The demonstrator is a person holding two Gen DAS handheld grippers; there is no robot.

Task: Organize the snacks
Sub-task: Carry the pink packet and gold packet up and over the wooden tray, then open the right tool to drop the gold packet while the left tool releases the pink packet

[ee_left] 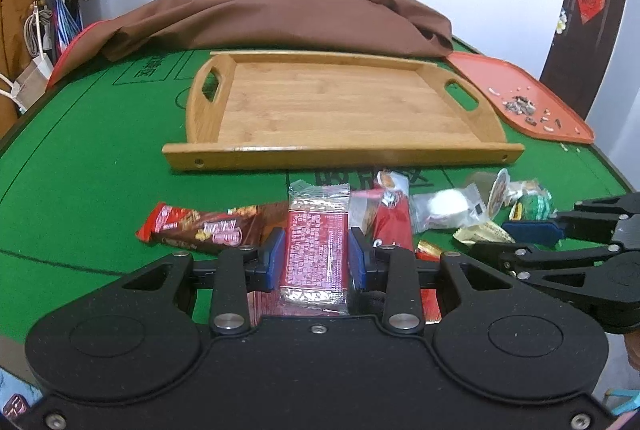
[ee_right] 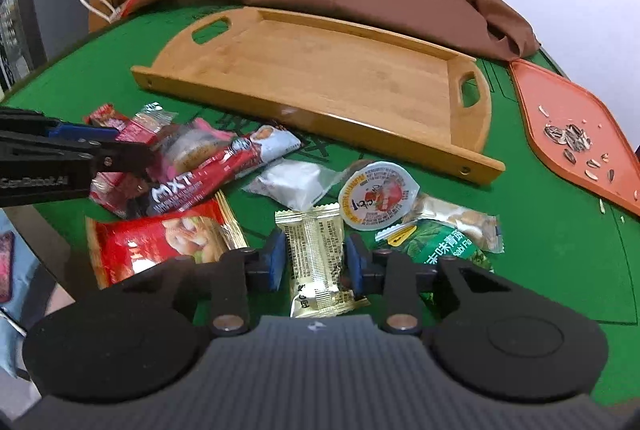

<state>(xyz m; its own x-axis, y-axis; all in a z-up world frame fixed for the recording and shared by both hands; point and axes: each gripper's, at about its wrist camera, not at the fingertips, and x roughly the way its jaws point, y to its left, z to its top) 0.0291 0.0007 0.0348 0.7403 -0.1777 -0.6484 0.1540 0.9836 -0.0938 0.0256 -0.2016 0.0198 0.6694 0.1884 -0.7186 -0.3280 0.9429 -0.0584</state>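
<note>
Left gripper (ee_left: 316,256): jaws drawn in on a red packet (ee_left: 314,250), one blue pad pressed to each long edge.
Red packet: held between the pads of the left gripper, in front of the wooden tray (ee_left: 340,102); its far end with the clear crimped seal sticks out past the pads.
Red packet axis: long side runs away from the camera, toward the tray.
Right gripper (ee_right: 314,260): jaws narrowed around a gold packet (ee_right: 318,258), the blue pads at its two long edges; whether they lift it or only pinch it on the cloth cannot be told.
Gold packet: among the loose snacks, just beside a round sealed cup (ee_right: 378,196) and a green bag (ee_right: 440,246).
Gold packet axis: lengthwise along the fingers, pointing roughly toward the tray.
Other snacks: a brown bar (ee_left: 208,228) lies crosswise left of the red packet; a red bag (ee_right: 160,238) lies left of the gold one.
Surface: green felt table (ee_left: 100,170) with dark printed lines.
Tray: bare inside, beyond the snack pile.
Room: brown cloth (ee_left: 280,22) heaped behind the tray; an orange tray (ee_right: 572,118) with seeds and shells at right; white wall, bags hanging at left.
</note>
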